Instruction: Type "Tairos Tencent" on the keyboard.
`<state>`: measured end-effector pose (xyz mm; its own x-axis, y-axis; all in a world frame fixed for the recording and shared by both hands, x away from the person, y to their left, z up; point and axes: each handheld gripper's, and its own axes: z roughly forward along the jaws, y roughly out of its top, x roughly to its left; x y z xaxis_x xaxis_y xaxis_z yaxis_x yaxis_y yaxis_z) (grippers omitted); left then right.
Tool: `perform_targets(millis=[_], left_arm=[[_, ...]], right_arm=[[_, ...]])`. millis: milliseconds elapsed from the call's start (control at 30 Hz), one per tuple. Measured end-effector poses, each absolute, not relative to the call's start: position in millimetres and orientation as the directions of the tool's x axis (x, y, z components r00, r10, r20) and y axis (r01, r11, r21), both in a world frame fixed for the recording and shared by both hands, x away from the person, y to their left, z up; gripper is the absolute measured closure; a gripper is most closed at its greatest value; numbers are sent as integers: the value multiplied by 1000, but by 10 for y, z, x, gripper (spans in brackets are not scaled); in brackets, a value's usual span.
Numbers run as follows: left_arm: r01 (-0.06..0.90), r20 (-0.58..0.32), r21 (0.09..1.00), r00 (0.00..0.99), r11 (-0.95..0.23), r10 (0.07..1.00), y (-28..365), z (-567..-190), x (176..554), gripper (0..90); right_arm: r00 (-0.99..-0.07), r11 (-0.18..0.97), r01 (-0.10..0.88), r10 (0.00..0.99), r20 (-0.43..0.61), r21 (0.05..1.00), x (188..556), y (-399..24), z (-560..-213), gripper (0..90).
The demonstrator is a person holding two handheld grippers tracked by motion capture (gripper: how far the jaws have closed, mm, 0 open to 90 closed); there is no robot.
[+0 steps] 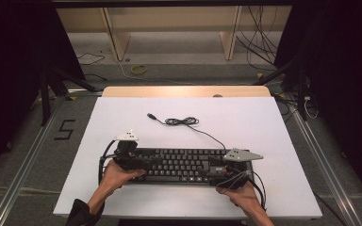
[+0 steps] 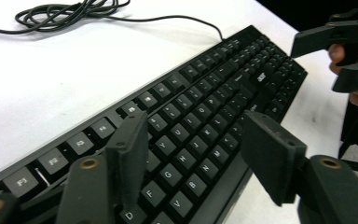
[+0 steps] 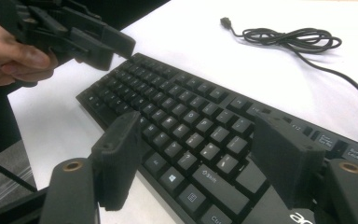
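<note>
Your black keyboard (image 1: 184, 165) lies flat on the white surface (image 1: 264, 127), toward six o'clock, with its coiled cable (image 1: 181, 121) trailing off toward twelve. Your left hand-held gripper (image 2: 198, 156) hangs over the nine o'clock end, jaws spread with nothing pinched; your right hand-held gripper (image 3: 200, 156) sits likewise agape over the three o'clock end. By the look of it, the keyboard is set down and released; only withdrawing both hands remains.

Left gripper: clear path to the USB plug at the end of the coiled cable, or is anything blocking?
Probably yes. The left gripper hovers open over the keyboard's left end, holding nothing. The USB plug lies beyond it on bare white table, nothing between. The coiled cable sits to the side.
</note>
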<state>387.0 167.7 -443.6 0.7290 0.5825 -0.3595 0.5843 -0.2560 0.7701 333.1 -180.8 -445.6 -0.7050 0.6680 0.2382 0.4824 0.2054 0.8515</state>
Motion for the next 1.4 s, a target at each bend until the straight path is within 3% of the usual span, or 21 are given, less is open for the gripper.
perform_targets(millis=[400, 1400], left_arm=[[551, -362, 808, 744, -209, 561, 1736, -4438, 3717, 303], [493, -343, 860, 751, -133, 564, 1961, -4530, 3338, 243]], right_arm=[[-695, 189, 473, 680, 233, 861, 3283, -1937, -4446, 343], [-664, 165, 430, 724, 188, 888, 3010, -2327, -4494, 303]])
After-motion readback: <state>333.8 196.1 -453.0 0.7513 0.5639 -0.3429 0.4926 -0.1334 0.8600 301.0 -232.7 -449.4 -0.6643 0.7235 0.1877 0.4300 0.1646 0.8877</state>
